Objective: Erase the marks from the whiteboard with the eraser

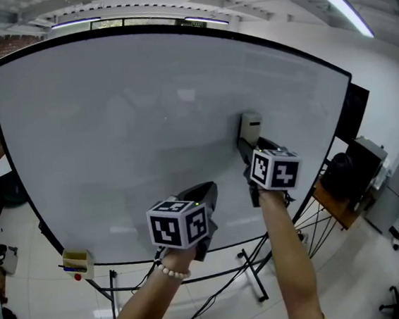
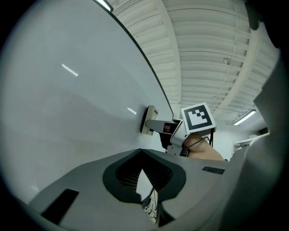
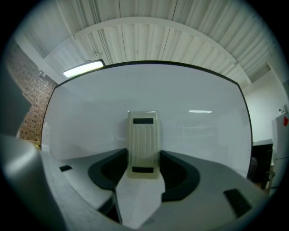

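The whiteboard fills the wall ahead. The right gripper clamps the eraser by its sides, pressed flat against the board right of centre. Lower left, the left gripper has its jaws closed on nothing.

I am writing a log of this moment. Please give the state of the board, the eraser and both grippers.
whiteboard: wiped clean, no marks visible.
eraser: flat against the whiteboard, clamped between the right gripper's jaws.
right gripper: shut on the eraser.
left gripper: shut, nothing between its jaws.
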`<state>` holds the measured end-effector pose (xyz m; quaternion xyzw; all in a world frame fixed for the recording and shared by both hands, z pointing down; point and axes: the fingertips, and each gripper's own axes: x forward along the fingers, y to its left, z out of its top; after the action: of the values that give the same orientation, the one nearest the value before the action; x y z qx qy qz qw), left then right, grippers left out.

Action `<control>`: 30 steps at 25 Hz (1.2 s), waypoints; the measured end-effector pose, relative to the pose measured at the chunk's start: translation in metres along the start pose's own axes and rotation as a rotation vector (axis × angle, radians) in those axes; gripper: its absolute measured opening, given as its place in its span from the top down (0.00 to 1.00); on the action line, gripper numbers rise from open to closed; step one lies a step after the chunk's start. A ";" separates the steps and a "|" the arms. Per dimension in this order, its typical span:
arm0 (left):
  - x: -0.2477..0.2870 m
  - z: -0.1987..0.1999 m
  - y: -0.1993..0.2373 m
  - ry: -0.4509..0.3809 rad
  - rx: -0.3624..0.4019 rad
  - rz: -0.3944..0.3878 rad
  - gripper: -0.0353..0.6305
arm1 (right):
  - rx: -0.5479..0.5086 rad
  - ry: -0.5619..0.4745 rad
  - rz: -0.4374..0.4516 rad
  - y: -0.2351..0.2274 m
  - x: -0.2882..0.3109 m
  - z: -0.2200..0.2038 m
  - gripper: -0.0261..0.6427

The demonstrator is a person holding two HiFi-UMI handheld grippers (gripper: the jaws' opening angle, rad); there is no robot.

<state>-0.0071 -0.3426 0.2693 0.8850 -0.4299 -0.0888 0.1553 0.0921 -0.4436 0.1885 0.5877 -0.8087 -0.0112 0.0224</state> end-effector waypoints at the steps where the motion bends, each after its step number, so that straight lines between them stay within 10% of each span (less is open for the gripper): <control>1: 0.000 0.000 0.001 -0.003 -0.008 0.008 0.97 | 0.002 0.001 0.012 0.005 0.000 0.001 0.59; 30: -0.200 0.034 0.138 -0.013 -0.039 0.056 0.97 | 0.002 -0.012 0.066 0.278 0.004 0.004 0.59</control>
<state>-0.2409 -0.2724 0.2910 0.8689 -0.4535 -0.0983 0.1721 -0.1737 -0.3610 0.1967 0.5606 -0.8278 -0.0132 0.0175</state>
